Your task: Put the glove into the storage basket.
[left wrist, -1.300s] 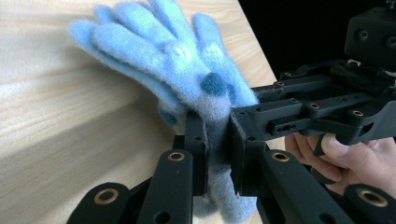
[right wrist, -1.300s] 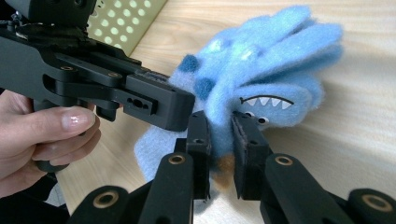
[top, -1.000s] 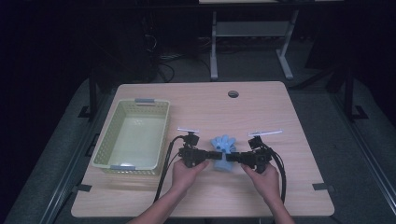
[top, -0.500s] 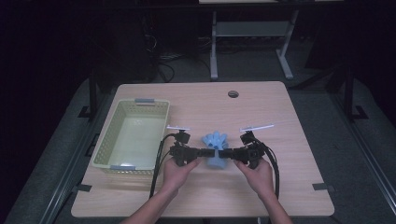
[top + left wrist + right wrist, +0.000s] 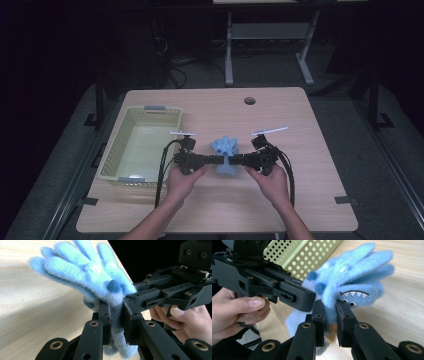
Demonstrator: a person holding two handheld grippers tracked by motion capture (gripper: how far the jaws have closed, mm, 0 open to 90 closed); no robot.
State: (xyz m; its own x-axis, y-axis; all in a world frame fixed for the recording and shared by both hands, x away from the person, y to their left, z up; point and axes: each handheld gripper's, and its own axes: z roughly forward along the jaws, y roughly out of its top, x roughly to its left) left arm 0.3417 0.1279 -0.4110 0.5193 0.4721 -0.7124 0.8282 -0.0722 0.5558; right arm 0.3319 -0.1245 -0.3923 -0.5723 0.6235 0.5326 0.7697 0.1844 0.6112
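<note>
Both grippers, left (image 5: 216,160) and right (image 5: 239,160), clamp the glove (image 5: 226,149), now lifted nearer the basket (image 5: 113,150), likely heading in.

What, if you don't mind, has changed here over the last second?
Both grippers, left gripper and right gripper, have carried the blue glove up off the table and slightly toward the basket. Both stay clamped on it; the basket hasn't moved.

We count two hand-held grippers, left (image 5: 218,160) and right (image 5: 236,160); one fuzzy blue glove (image 5: 226,150); one pale green basket (image 5: 115,150); one desk (image 5: 300,200).
</note>
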